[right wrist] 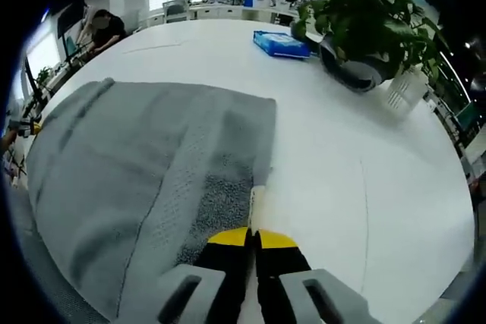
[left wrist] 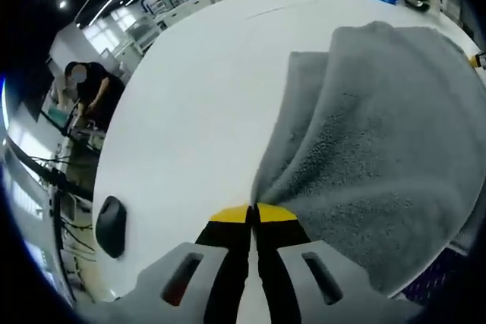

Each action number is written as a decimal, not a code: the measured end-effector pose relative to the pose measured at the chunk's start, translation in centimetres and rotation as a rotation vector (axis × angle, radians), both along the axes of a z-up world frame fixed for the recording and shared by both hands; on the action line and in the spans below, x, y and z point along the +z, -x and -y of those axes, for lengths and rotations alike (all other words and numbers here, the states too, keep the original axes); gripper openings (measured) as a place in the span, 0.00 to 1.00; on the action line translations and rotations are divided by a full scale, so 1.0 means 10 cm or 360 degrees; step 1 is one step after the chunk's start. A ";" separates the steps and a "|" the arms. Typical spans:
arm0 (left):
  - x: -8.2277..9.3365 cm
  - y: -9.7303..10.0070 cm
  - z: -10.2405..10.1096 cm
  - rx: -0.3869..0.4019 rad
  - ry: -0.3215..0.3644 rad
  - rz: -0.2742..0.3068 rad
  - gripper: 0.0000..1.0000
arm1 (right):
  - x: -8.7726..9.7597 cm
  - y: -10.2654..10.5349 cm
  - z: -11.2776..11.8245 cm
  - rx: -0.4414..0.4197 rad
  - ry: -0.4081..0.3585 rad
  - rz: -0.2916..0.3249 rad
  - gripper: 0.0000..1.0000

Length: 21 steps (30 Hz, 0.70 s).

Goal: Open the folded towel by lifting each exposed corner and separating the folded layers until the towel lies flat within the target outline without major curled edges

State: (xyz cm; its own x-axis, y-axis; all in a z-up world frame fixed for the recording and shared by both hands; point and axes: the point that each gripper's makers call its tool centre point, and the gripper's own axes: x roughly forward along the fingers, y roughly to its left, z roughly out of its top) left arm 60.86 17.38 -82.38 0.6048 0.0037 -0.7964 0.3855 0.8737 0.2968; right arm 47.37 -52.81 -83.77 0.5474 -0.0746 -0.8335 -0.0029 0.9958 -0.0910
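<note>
Two grippers pinch one grey towel at its corners.
Left gripper (left wrist: 253, 214) clamps a towel (left wrist: 380, 149) corner, folds fanning toward upper right; bare white table (left wrist: 205, 96) lies at left. Right gripper (right wrist: 252, 239) grips the towel's right edge, cloth stretching left; plant pot (right wrist: 353, 70) and blue packet (right wrist: 281, 43) sit upper right.

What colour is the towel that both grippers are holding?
Grey, with a coarser-textured band; the towel shows best in the right gripper view.
</note>
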 end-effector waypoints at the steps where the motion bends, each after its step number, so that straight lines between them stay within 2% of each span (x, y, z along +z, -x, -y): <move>1: 0.00 0.00 0.00 0.0009 0.0015 0.0003 0.01 | 0.00 0.00 0.00 -0.0005 -0.0009 0.0002 0.00; 9: -0.01 0.01 -0.01 0.0012 -0.0002 0.0021 0.01 | 0.01 0.00 -0.01 -0.0037 -0.0031 0.0013 0.00; 13: 0.02 0.03 -0.01 0.0028 0.0037 -0.0003 0.02 | 0.05 0.05 -0.03 -0.0069 -0.0069 -0.0004 0.05; 14: 0.11 0.02 0.00 0.0063 0.0076 0.0035 0.02 | 0.16 0.04 -0.06 -0.0049 -0.0045 0.0065 0.06; 16: 0.36 -0.07 0.06 0.0125 0.0220 0.0201 0.03 | 0.39 0.00 -0.22 0.0043 -0.0029 0.0238 0.11; 17: 0.45 -0.11 0.10 0.0146 0.0280 0.0257 0.04 | 0.45 0.00 -0.31 0.0098 -0.0025 0.0280 0.13; 19: 0.65 -0.27 0.25 0.0107 0.0391 0.0362 0.04 | 0.54 0.11 -0.65 0.0212 -0.0075 0.0293 0.14; 20: 0.74 -0.38 0.31 0.0119 0.0416 0.0407 0.04 | 0.55 0.14 -0.80 0.0272 -0.0114 0.0284 0.10; 21: 0.79 -0.46 0.36 0.0117 0.0429 0.0433 0.04 | 0.53 0.20 -1.05 0.0370 -0.0180 0.0247 0.01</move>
State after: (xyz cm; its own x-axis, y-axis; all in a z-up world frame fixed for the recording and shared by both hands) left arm 65.42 13.79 -74.44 0.7999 -0.1329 -0.5852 0.2581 0.9566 0.1356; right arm 45.33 -42.29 -78.44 0.6603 0.1562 -0.7346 -0.2269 0.9739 0.0031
